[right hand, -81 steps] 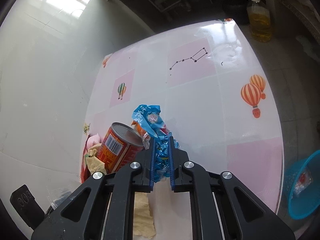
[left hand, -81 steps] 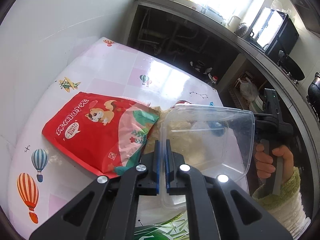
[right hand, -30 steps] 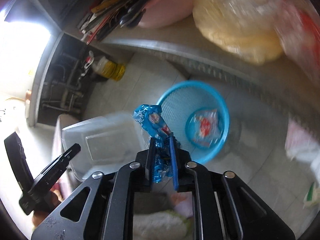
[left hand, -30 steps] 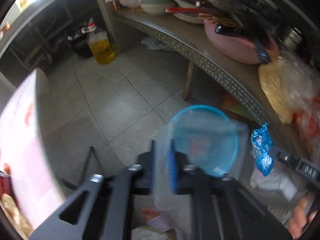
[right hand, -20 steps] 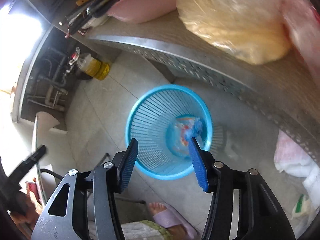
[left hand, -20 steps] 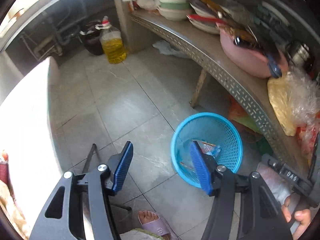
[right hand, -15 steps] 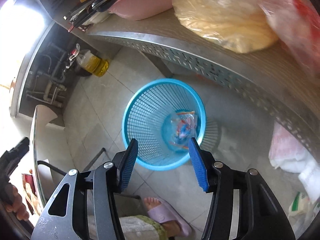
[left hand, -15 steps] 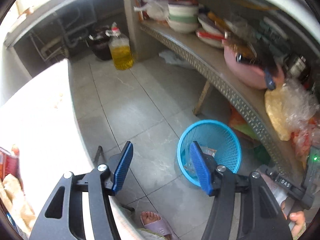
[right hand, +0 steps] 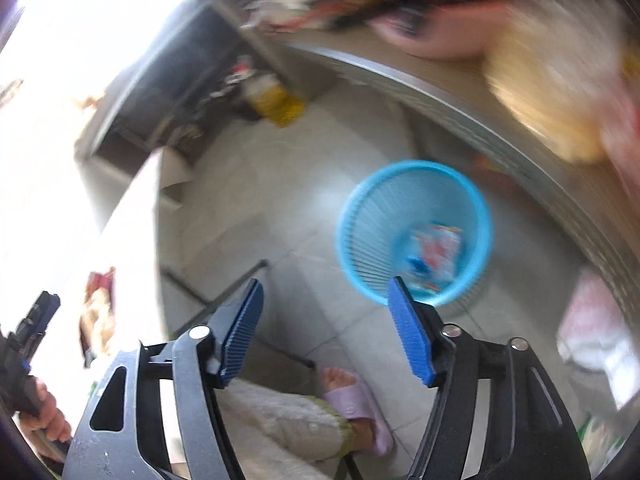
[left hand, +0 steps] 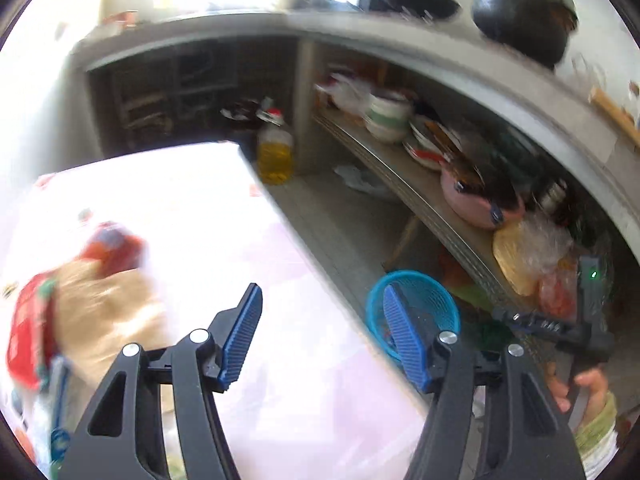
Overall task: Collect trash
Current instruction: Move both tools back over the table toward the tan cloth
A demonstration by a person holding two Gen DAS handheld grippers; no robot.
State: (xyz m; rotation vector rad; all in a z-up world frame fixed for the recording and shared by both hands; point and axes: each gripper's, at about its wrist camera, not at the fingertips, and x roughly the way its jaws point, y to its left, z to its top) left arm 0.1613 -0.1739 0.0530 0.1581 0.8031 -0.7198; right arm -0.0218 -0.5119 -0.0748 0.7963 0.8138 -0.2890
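- Both tools stood with jaws wide apart and empty: the left gripper (left hand: 322,334) had swung from the floor back over the pale pink table (left hand: 224,240).
- The right gripper (right hand: 324,330) hovered beside the round blue plastic mesh basket (right hand: 360,208), where the dropped blue crumpled wrapper (right hand: 420,266) lay.
- The red snack bag (left hand: 30,320) lay on the table.

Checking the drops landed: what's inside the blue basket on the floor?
The blue basket holds blurred wrappers, red, white and blue. The right hand-held gripper fingertip covers its near rim; individual pieces are indistinguishable.
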